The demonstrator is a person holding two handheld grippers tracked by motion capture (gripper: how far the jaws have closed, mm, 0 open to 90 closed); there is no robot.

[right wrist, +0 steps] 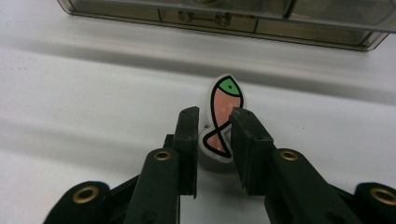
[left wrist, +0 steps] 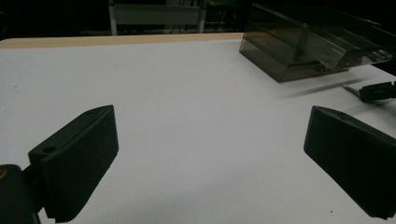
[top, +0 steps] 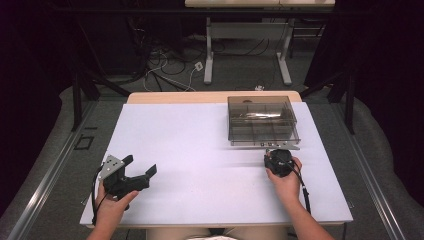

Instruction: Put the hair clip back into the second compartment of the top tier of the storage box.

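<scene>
A small white fish-shaped piece [right wrist: 226, 91] with a pink body and a green head lies on the white table [top: 200, 150], just in front of a smoky clear compartment box [top: 262, 120]. My right gripper [right wrist: 215, 114] has its two jaws on either side of the fish's tail, pressing on it. In the high view the right gripper [top: 279, 159] sits near the box's front edge and hides the fish. My left gripper [top: 140, 165] rests at the table's near left, open, jaws wide with nothing between them [left wrist: 210, 114].
The box [left wrist: 299, 46] stands at the far right of the table, lid down, with small latches along its front [right wrist: 205, 18]. Beyond the table are a desk frame [top: 247, 55] and loose cables on the floor.
</scene>
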